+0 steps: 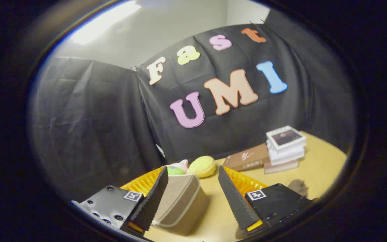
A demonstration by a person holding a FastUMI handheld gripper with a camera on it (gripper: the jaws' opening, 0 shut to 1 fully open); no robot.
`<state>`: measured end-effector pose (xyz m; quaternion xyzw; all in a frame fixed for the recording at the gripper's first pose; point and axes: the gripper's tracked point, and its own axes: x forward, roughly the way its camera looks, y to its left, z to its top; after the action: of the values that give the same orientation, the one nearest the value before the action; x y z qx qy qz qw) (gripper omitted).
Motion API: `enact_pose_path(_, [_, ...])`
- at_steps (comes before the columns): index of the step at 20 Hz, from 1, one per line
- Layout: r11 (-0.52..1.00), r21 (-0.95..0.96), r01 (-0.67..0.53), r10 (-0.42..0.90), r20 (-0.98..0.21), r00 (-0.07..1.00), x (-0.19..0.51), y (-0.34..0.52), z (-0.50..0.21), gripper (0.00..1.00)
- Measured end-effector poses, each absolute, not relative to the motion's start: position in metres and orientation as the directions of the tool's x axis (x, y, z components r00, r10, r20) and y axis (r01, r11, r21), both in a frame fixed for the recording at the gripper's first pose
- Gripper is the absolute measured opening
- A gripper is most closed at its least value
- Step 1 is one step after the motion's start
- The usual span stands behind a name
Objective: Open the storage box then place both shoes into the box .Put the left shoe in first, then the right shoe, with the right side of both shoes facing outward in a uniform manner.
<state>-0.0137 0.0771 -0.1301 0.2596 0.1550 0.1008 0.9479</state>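
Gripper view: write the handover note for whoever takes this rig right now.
Gripper: open, holding nothing, raised above the tan wooden table.
Beige fabric bin with pale trim: just ahead, between the fingers, nearer the left one; soft toys sit behind it.
Stack of white books and a brown book: farther back on the table.
Done: no step can be confirmed.
Left: find the shoes, open the box, load left shoe, then right.

My gripper (193, 176) showed two long wedge-shaped fingers (235, 198) with ridged inner faces, standing apart with nothing between. Each sat on a dark block bearing a square coded marker (256, 194); screw holes dotted the block at 7 o'clock.
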Motion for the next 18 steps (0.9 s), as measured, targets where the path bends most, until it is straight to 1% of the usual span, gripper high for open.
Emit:
enact_pose_path(4, [0.712, 0.7, -0.044, 0.359, -0.31, 0.88, -0.026, 0.1, -0.169, 1.0])
enact_pose_path(9, [0.551, 0.83, 0.086, 0.412, -0.36, 0.837, -0.041, 0.123, -0.208, 1.0])
enact_pose_path(14, [0.311, 0.927, 0.207, 0.445, -0.335, 0.831, -0.043, 0.137, -0.23, 1.0])
enact_pose_path(18, [0.222, 0.939, 0.261, 0.463, -0.337, 0.82, -0.048, 0.147, -0.244, 1.0])
